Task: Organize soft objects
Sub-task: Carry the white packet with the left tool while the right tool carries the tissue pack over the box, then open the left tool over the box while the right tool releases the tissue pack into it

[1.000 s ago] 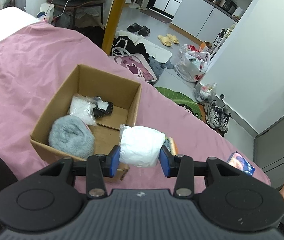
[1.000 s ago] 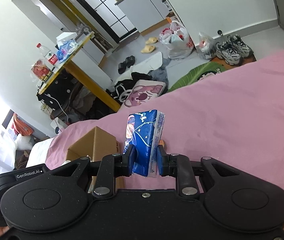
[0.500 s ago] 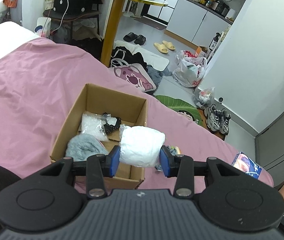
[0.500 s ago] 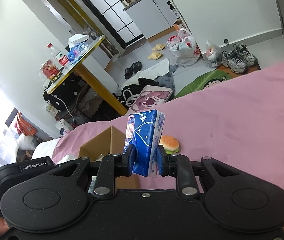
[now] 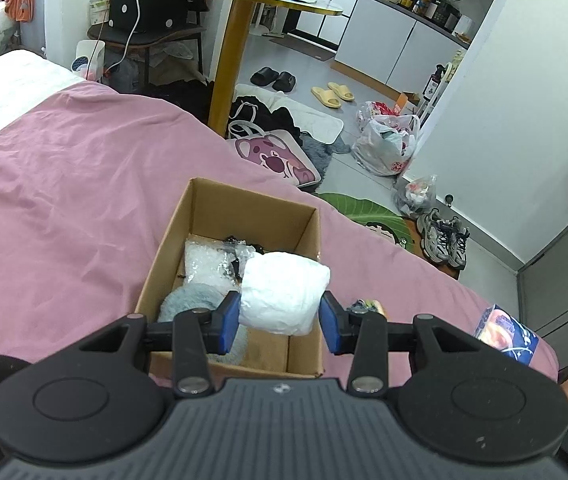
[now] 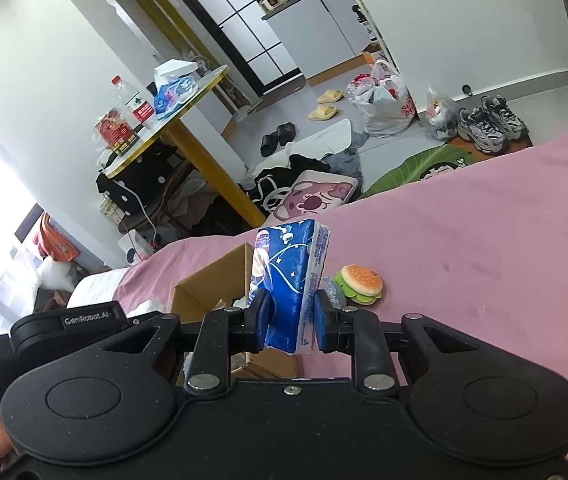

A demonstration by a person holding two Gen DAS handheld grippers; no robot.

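A: What does the left gripper [image 5: 280, 316] carry?

B: One soft white crinkled bundle [image 5: 284, 294], pressed between its two blue-padded fingers [image 5: 230, 322]. The bundle hangs over the near right part of the open brown cardboard box [image 5: 212, 208], which sits on the pink bedsheet [image 5: 64, 200].

A: And what lies in the box?

B: Three things can be counted: one fluffy grey rolled cloth [image 5: 192, 304] at the near side, one clear plastic bag of white stuff [image 5: 204, 262] behind it, and one small black item [image 5: 240, 246] further back, partly hidden.

A: The right gripper [image 6: 291, 314]?

B: Its fingers are narrowed on one blue printed pack of tissues [image 6: 287, 280], held upright above the sheet, just beside the box's right side. In the left wrist view the same pack shows at the far right, near the bed's edge.

A: Anything loose on the bed?

B: One small toy hamburger with a green base [image 6: 359, 283] lies on the sheet right of the pack, touching a scrap of clear crinkled plastic [image 6: 333, 290].

A: Beyond the bed?

B: One round yellow-legged table [image 5: 240, 16], two pairs of slippers on the floor, one black [image 5: 274, 78] and one yellow [image 5: 331, 94], and one pair of grey sneakers [image 5: 443, 238].
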